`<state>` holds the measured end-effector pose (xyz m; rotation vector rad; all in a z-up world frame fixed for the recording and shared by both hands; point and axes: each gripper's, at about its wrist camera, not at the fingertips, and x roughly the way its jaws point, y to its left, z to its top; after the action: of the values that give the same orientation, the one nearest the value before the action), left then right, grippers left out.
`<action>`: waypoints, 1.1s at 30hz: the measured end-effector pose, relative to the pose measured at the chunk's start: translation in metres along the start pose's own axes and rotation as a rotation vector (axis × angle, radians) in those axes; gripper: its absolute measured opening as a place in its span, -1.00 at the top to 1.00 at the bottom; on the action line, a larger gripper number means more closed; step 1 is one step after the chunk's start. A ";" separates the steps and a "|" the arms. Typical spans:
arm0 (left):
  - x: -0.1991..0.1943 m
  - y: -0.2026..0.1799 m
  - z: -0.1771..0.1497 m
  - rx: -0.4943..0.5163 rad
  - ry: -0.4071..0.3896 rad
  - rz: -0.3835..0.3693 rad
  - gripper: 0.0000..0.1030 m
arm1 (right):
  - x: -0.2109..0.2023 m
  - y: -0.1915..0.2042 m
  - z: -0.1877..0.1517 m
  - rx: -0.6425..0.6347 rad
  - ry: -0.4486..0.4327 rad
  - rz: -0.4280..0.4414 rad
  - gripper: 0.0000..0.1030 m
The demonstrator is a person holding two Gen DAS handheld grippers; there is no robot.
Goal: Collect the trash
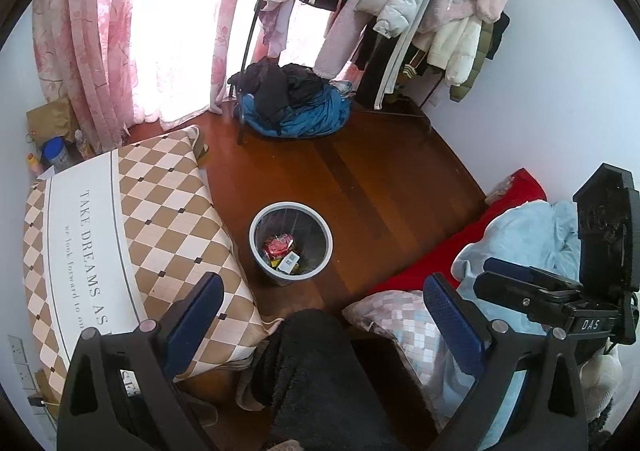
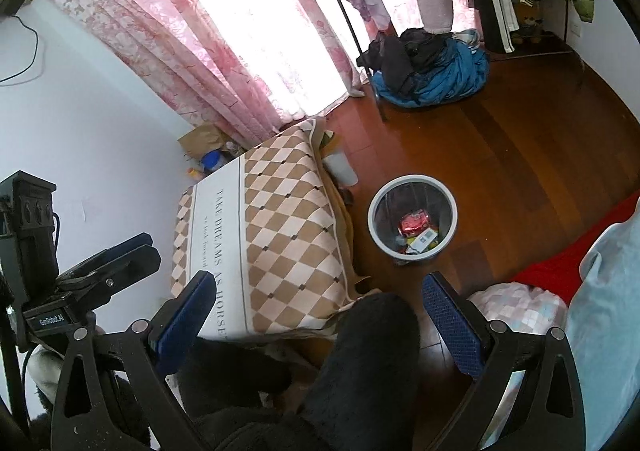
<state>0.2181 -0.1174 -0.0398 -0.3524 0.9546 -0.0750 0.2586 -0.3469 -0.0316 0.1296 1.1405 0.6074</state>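
The left gripper (image 1: 320,315) and the right gripper (image 2: 320,315) both stand with blue-padded jaws spread wide and nothing between them, held high above the brown wooden floor (image 1: 380,179). Ahead on the floor stands the round grey plastic waste bin (image 1: 291,243), beside the diamond-patterned brown and cream cushion (image 1: 168,219). The bin already holds a red wrapper (image 2: 414,222) and small cartons. No loose trash shows on the floor; collection appears largely complete.
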 end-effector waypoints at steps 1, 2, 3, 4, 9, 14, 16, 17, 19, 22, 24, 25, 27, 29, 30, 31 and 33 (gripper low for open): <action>0.000 0.000 0.000 0.000 -0.001 -0.002 -0.98 | -0.001 0.001 -0.001 -0.001 0.002 0.002 -1.00; -0.001 -0.001 0.000 0.003 -0.003 -0.006 -0.98 | -0.002 0.002 -0.001 -0.003 0.003 0.001 -1.00; -0.002 -0.003 0.000 0.004 -0.003 -0.005 -0.98 | -0.002 0.002 -0.001 -0.003 0.004 0.002 -1.00; -0.004 -0.003 -0.001 0.004 -0.004 -0.007 -0.98 | -0.002 0.003 -0.001 -0.002 0.004 0.004 -1.00; -0.009 -0.004 -0.002 0.008 -0.021 -0.010 -0.98 | -0.004 0.009 -0.002 -0.013 0.005 0.004 -1.00; -0.011 -0.005 -0.002 0.009 -0.026 -0.009 -1.00 | -0.005 0.012 -0.002 -0.017 0.002 -0.009 -1.00; -0.011 -0.006 -0.002 0.006 -0.027 -0.009 -1.00 | -0.006 0.012 -0.002 -0.017 0.000 -0.009 -1.00; -0.011 -0.005 -0.002 0.008 -0.028 -0.012 -1.00 | -0.007 0.012 -0.002 -0.019 0.001 -0.010 -1.00; -0.013 -0.006 -0.001 0.008 -0.029 -0.017 -1.00 | -0.009 0.012 -0.003 -0.018 0.001 -0.011 -1.00; -0.015 -0.008 0.001 0.014 -0.032 -0.025 -1.00 | -0.010 0.011 -0.002 -0.022 0.000 -0.016 -1.00; -0.015 -0.009 0.002 0.018 -0.032 -0.029 -1.00 | -0.013 0.010 -0.002 -0.023 -0.001 -0.019 -1.00; -0.015 -0.009 0.002 0.019 -0.030 -0.033 -1.00 | -0.012 0.011 -0.002 -0.023 -0.003 -0.020 -1.00; -0.015 -0.009 0.002 0.019 -0.029 -0.035 -1.00 | -0.015 0.011 -0.003 -0.024 -0.006 -0.025 -1.00; -0.014 -0.010 0.002 0.018 -0.029 -0.034 -1.00 | -0.017 0.010 -0.003 -0.026 -0.006 -0.026 -1.00; -0.014 -0.010 0.002 0.017 -0.029 -0.035 -1.00 | -0.018 0.010 -0.003 -0.026 -0.008 -0.028 -1.00; -0.015 -0.010 0.002 0.017 -0.029 -0.037 -1.00 | -0.018 0.010 -0.003 -0.025 -0.008 -0.027 -1.00; -0.015 -0.009 0.002 0.018 -0.030 -0.034 -1.00 | -0.019 0.010 -0.003 -0.027 -0.007 -0.028 -1.00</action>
<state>0.2121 -0.1226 -0.0243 -0.3520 0.9177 -0.1095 0.2472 -0.3492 -0.0139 0.0924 1.1251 0.5963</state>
